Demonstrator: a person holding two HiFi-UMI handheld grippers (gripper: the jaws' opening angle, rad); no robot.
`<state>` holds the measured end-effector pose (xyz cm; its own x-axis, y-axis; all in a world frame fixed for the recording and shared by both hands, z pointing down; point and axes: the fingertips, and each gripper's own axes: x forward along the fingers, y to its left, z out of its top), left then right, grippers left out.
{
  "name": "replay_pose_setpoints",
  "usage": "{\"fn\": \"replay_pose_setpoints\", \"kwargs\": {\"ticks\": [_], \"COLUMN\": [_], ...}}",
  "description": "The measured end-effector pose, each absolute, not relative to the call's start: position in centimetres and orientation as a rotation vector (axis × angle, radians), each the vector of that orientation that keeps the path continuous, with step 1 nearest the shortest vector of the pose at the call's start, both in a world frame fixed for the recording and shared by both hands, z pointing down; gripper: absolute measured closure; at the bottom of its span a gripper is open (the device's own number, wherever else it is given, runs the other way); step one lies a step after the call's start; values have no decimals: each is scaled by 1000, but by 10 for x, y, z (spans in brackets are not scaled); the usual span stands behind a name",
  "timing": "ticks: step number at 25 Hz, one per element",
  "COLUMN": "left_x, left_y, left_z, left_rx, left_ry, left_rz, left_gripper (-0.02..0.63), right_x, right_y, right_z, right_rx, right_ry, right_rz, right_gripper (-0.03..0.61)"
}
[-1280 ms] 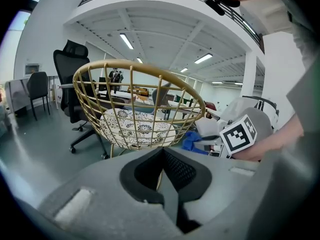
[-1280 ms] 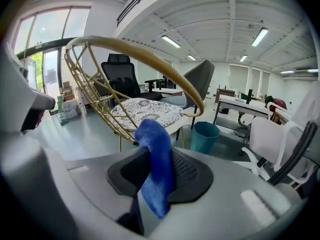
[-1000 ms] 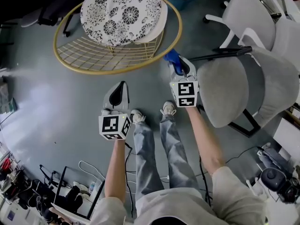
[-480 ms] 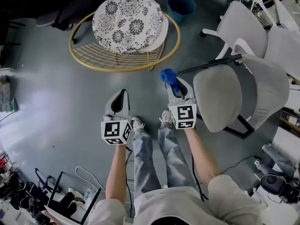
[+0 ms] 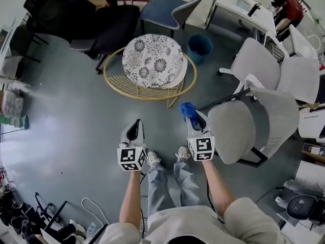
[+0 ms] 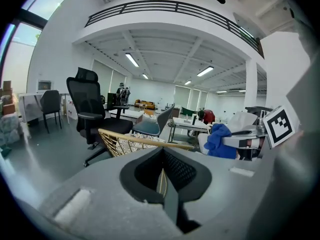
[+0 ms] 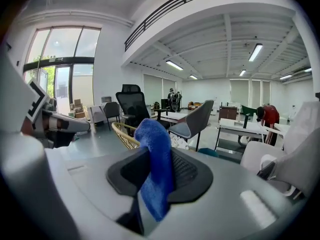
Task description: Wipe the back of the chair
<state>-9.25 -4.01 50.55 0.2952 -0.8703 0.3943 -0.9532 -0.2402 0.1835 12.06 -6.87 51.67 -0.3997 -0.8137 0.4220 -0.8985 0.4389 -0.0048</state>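
A grey office chair stands at the right of the head view, with its round seat (image 5: 234, 131) toward me and its back (image 5: 278, 117) behind it. My right gripper (image 5: 191, 117) hangs just left of the seat, shut on a blue cloth (image 5: 187, 109). In the right gripper view the blue cloth (image 7: 156, 164) sticks up out of the shut jaws and also hangs down below them. My left gripper (image 5: 135, 128) is held level beside it over the floor, apart from the chair. Its jaws are shut with nothing in them, as the left gripper view (image 6: 163, 178) shows.
A gold wire chair (image 5: 119, 79) with a patterned cushion (image 5: 152, 60) stands ahead on the floor. A blue bin (image 5: 199, 46) and a black office chair (image 5: 86, 19) are beyond it. More pale chairs (image 5: 261, 60) stand at the right. Cables (image 5: 89, 207) lie at lower left.
The head view has pulled up and back, so more of the room shows. Both grippers sit lower in the picture, farther from the gold chair. The blue cloth stays in the right gripper.
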Motion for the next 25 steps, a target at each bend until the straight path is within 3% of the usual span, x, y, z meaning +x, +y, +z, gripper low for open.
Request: {"fn": "replay_pose_setpoints", "kwargs": {"ticks": [25], "left_x": [-105], "left_y": [-22], "left_z": [306], "left_rx": [2326], "left_ry": [-1707], "left_rz": [203], "left_gripper": [612], "right_x": [142], "right_y": [-55], "right_z": [308], "right_rx": [1569], "right_ry": [-2402], "right_rz": [177], "right_gripper": [476]}}
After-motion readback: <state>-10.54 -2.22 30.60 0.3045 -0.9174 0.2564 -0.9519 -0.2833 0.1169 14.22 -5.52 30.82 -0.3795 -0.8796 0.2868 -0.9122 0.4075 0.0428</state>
